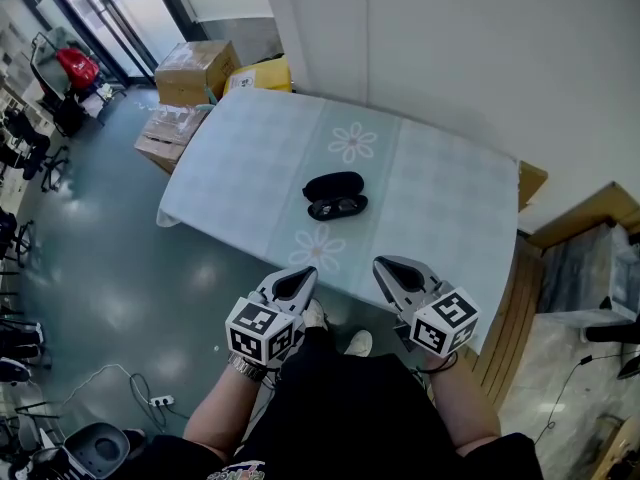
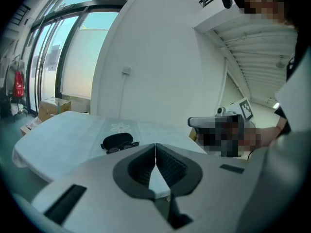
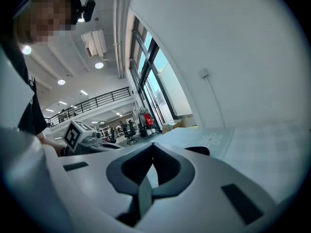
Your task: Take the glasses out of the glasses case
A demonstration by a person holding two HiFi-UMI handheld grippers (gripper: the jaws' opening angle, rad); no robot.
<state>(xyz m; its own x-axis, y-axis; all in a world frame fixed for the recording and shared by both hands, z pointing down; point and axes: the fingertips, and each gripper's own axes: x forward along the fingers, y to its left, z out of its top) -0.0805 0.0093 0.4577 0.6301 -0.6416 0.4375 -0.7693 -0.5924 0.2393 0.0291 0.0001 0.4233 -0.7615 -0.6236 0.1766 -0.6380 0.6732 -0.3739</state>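
A black glasses case (image 1: 333, 183) lies mid-table on the pale blue cloth (image 1: 250, 168). Dark glasses (image 1: 337, 208) lie against its near side; I cannot tell whether they rest in an open half of the case. Both show small in the left gripper view, the case (image 2: 116, 139) and the glasses (image 2: 122, 147). In the right gripper view only the case's edge (image 3: 198, 150) shows past the jaws. My left gripper (image 1: 301, 279) and right gripper (image 1: 384, 266) hover side by side just short of the table's near edge. Each is shut with nothing held, jaws meeting (image 2: 155, 145) (image 3: 153, 144).
Cardboard boxes (image 1: 196, 69) and a wrapped pack (image 1: 166, 130) stand on the floor beyond the table's far left corner. A white wall runs behind the table. Wooden boards (image 1: 515, 318) and a box lie to the right. Office chairs (image 1: 30, 148) line the left side.
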